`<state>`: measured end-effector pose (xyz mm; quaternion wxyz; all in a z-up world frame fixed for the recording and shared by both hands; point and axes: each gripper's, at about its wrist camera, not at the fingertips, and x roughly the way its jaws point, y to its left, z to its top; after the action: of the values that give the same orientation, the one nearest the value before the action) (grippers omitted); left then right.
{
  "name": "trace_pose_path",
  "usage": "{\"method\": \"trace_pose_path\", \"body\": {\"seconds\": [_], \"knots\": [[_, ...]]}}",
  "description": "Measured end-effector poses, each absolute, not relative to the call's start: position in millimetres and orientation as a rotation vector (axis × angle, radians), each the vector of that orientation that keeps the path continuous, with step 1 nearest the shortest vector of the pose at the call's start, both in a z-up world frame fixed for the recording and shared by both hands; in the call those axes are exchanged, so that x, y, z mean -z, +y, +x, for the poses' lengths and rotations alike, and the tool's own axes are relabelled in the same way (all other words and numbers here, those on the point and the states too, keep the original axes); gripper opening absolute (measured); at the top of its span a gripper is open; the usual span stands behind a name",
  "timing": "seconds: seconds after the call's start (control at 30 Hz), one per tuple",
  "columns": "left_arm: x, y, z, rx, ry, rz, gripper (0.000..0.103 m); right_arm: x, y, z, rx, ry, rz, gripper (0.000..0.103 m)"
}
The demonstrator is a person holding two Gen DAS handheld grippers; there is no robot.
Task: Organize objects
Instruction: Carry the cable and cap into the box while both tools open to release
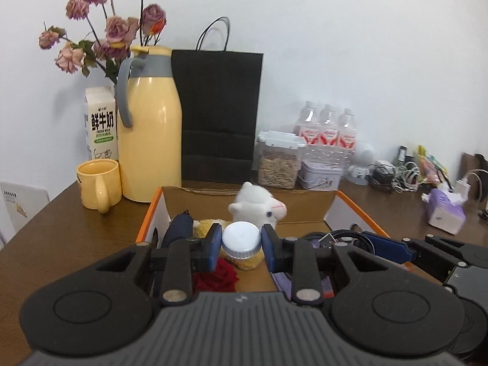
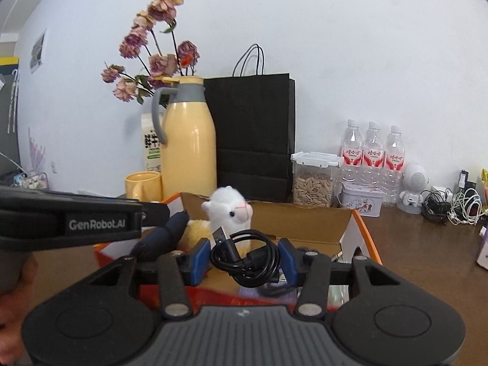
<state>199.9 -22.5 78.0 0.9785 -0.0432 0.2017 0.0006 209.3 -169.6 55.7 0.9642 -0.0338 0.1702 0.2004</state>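
- A tall black paper bag [image 1: 221,116] and a pale yellow thermos jug [image 1: 151,128] stand behind the open orange-edged cardboard box [image 1: 308,210] holding a white plush alpaca [image 1: 259,209].
- The left gripper [image 1: 241,245] clamps a small white-lidded jar [image 1: 241,241] over the box.
- The right gripper [image 2: 244,257] pinches a coiled black USB cable [image 2: 244,256]; its lower loops blur.

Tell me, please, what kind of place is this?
Probably a home or small office: a wooden table against a white wall, crowded with a yellow thermos, milk carton, dried roses and tangled charger cables.
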Motion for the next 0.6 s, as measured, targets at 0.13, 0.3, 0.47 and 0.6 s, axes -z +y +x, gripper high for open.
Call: {"method": "trace_pose_path", "body": {"seconds": [0.13, 0.3, 0.47, 0.6], "knots": [[-70, -21, 224, -0.02, 0.419, -0.082, 0.029, -48, -161, 240, -0.378, 0.377, -0.082, 0.047], [-53, -20, 258, -0.053, 0.475, -0.082, 0.029, -33, -151, 274, -0.36, 0.428, -0.094, 0.047], [-35, -18, 268, -0.059, 0.514, -0.065, 0.029, -16, -149, 293, -0.358, 0.477, -0.097, 0.047], [-30, -19, 267, -0.063, 0.51, -0.039, 0.031, -10, -149, 293, -0.352, 0.496, -0.109, 0.048]]}}
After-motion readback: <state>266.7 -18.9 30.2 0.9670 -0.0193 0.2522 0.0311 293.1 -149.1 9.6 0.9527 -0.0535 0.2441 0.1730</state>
